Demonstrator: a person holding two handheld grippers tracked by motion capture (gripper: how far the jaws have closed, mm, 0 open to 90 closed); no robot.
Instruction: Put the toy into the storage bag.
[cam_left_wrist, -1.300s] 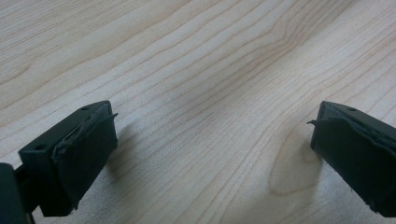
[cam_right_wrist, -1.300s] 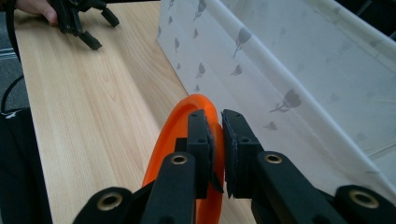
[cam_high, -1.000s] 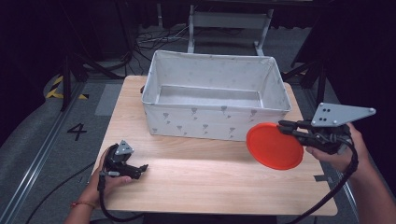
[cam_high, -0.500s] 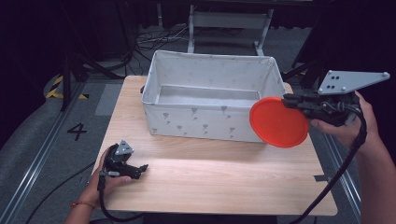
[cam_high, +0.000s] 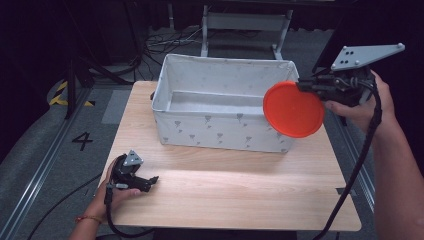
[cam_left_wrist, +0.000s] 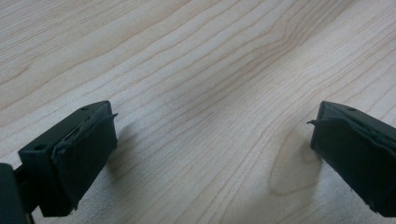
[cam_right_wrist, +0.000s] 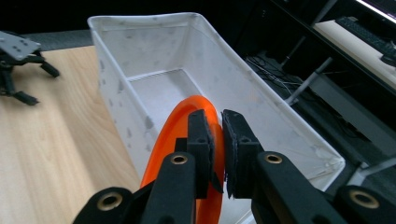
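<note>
left gripper (cam_high: 150, 181): nearest the person, low on the pale wooden table (cam_high: 225, 195), held in the left hand (cam_high: 112, 192); in the left gripper view its two black jaws stand wide apart over bare wood grain, nothing between them.
table around it: the light wood surface runs ahead of the jaws and off to their right, toward the bin.
right gripper (cam_high: 304, 86): raised above the table's far right side, held in the right hand (cam_high: 357, 105), with a grey three-cornered plate (cam_high: 367, 55) on top and a black cable (cam_high: 362, 155) hanging down from it.
grip: its jaws are closed tight on the rim of a flat round orange plastic disc (cam_high: 293, 109); in the right gripper view the pads (cam_right_wrist: 201, 135) pinch the disc's edge from both sides.
disc: hangs from the jaw tips, tilted on edge, in front of the bin's right end, face toward the camera in the high view.
bin: a white rectangular fabric bin with small grey marks (cam_high: 200, 125) lies beyond and below the right gripper's jaws, open side up, on the far half of the table; the disc overlaps its near right corner.
</note>
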